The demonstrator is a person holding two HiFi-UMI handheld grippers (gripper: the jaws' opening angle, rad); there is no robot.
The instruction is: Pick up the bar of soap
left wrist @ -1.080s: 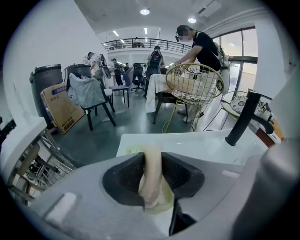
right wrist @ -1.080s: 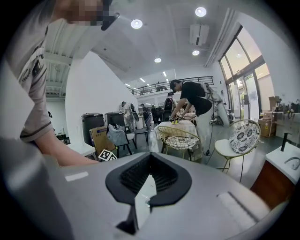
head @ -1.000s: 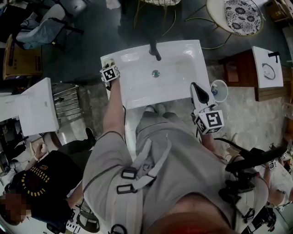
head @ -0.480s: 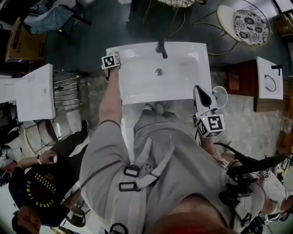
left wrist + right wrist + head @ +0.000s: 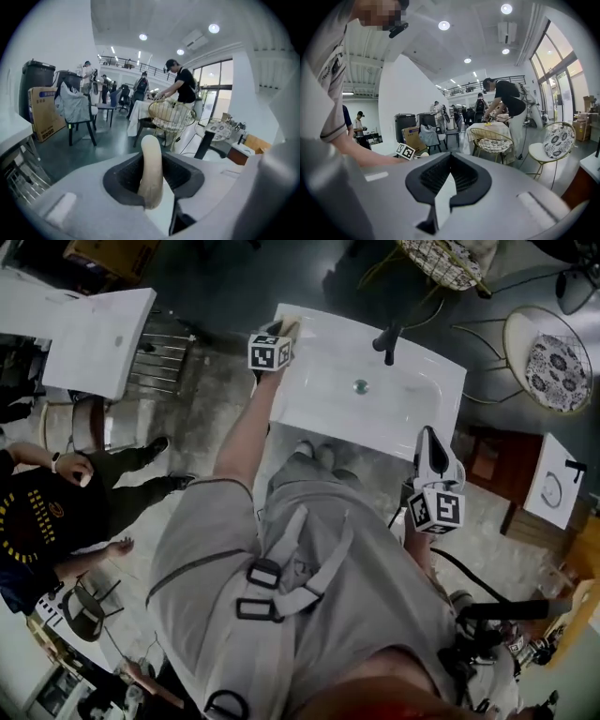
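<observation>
Over the far left corner of the white rectangular ceramic washbasin (image 5: 314,416), the left gripper (image 5: 283,334) reaches out from a bare forearm, and its cube with black-and-white square markers (image 5: 271,352) faces the head view. The left gripper view shows its dark ribbed fingers (image 5: 123,174) pinching the pale cream, rounded bar of soap (image 5: 151,171). The bar stands on edge between them, slightly curved, with its upper end rising clear above the finger pads. White basin surface shows through the gap beneath it. From the head view only a small tan sliver of the bar is visible at the gripper's tip, at the basin's corner.

The right gripper (image 5: 430,434) sits at the basin's near right edge, well apart from the soap, and its own marker cube (image 5: 437,509) is close to the person's grey shirt. Its fingers (image 5: 465,176) are pressed together at the tips with nothing between them; only a thin white wedge shows lower down.

A black tap (image 5: 389,337) stands at the basin's far rim, and a round metal drain (image 5: 361,386) lies in the middle of the bowl. A bystander in a black T-shirt (image 5: 37,521) stands on the floor to the left. A round white chair with a patterned cushion (image 5: 555,357) is off to the right, and a gold wire chair (image 5: 171,115) shows beyond the soap in the left gripper view.
</observation>
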